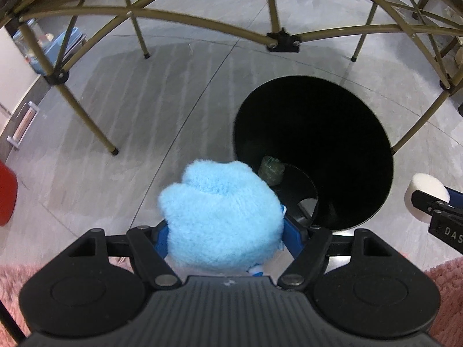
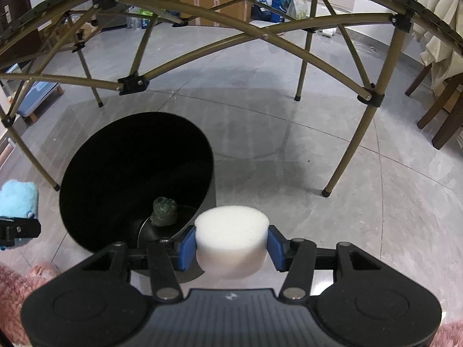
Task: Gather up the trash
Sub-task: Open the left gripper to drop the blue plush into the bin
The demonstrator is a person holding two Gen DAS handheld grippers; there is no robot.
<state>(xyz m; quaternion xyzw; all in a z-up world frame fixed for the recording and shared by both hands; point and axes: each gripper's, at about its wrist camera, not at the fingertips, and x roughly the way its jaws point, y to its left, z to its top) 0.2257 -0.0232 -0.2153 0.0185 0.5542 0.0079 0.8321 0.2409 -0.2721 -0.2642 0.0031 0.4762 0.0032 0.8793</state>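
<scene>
Trash for this job is in both tongs: the left tongs pinch a fluffy blue plush lump, the right tongs pinch a white foam puck. Both hang just short of the black bin, which stands on the floor under a folding frame and already has a greenish crumpled bottle at its bottom.

In the left view the bin mouth lies at about one o'clock from the plush; in the right view it lies at ten o'clock from the puck. Neither piece looks fully over the opening, so I judge that letting go now could drop it on the rim or the floor. The puck might also roll, and plush fibres could snag on a pad.
</scene>
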